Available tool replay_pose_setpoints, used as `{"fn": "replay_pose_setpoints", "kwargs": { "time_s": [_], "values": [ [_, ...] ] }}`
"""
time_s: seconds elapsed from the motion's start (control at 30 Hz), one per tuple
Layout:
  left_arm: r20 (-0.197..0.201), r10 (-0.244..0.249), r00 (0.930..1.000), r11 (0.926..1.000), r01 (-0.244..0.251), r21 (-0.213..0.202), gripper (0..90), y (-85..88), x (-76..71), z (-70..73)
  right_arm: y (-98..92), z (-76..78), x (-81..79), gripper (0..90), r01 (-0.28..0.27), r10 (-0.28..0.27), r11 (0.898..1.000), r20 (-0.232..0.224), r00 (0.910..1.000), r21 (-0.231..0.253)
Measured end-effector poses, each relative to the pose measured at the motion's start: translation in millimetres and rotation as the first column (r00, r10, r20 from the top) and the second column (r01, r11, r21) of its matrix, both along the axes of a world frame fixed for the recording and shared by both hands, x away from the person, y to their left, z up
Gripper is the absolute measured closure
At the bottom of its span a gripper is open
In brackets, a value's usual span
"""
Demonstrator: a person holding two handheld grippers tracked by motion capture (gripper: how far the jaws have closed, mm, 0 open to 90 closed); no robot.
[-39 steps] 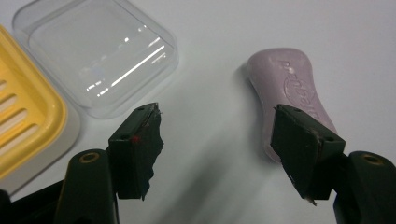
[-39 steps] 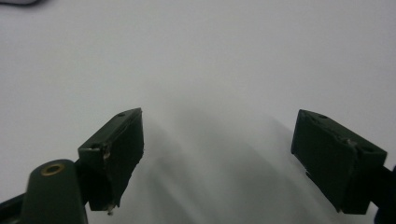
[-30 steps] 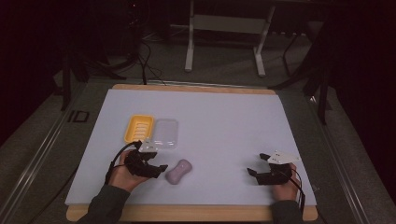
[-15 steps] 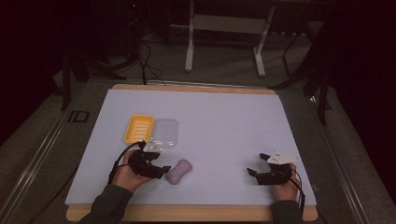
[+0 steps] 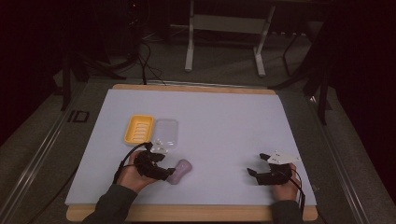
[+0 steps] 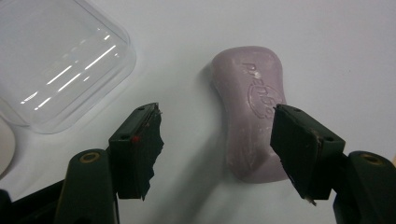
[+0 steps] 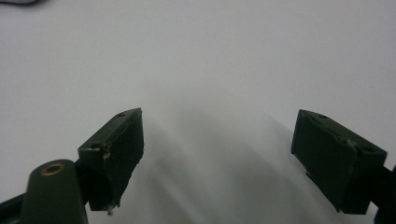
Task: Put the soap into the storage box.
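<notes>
A lilac soap bar (image 5: 180, 171) with stamped lettering lies flat on the white table mat (image 5: 224, 121). My left gripper (image 5: 166, 166) sits low at the bar's left end, open. In the left gripper view the soap bar (image 6: 245, 116) lies between the jaws and nearer the right one, whose tip overlaps its edge. The left fingertip (image 6: 140, 135) stands apart from it over bare mat. My right gripper (image 5: 257, 164) rests near the front right of the mat, open. Only bare mat shows between the jaws of my right gripper (image 7: 219, 116).
A yellow ribbed soap dish (image 5: 138, 129) sits behind the left hand, with a clear plastic lid (image 5: 166, 133) right beside it. The clear plastic lid (image 6: 56, 60) is close to the left jaw. The mat's wooden front edge (image 5: 196, 213) lies just behind both wrists.
My left gripper has edged slightly toward the soap bar. The right hand and the soap have stayed put.
</notes>
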State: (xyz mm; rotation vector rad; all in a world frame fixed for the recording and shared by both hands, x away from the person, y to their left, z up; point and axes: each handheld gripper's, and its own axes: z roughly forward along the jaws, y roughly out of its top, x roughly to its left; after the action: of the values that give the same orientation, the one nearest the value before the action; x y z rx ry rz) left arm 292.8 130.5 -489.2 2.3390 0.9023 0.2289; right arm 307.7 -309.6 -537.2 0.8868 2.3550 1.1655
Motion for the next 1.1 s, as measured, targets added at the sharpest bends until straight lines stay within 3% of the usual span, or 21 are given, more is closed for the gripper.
{"fn": "replay_pose_setpoints", "kwargs": {
  "time_s": [0.57, 0.87, 1.1],
  "values": [
    [-0.018, -0.011, 0.9998, 0.9994, 0.012, 0.031, 33.3, -10.6, 5.8, 1.0, -0.2, 0.1, 0.0, 16.8, 0.0, 0.0, 1.0, 0.0, 1.0, 0.0],
    [-0.039, -0.035, 0.9986, 0.9992, 0.035, 0.02, 30.0, -16.6, 7.5, -0.5, -0.2, 0.1, 0.0, 16.8, 0.0, 0.0, 1.0, 0.0, 1.0, -0.001],
    [-0.033, -0.039, 0.9987, 0.9984, 0.04, 0.04, 28.4, -27.0, 5.9, -0.3, -0.3, 0.1, 0.0, 16.9, -0.001, 0.001, 1.0, 0.001, 1.0, 0.0]
  ]
}}
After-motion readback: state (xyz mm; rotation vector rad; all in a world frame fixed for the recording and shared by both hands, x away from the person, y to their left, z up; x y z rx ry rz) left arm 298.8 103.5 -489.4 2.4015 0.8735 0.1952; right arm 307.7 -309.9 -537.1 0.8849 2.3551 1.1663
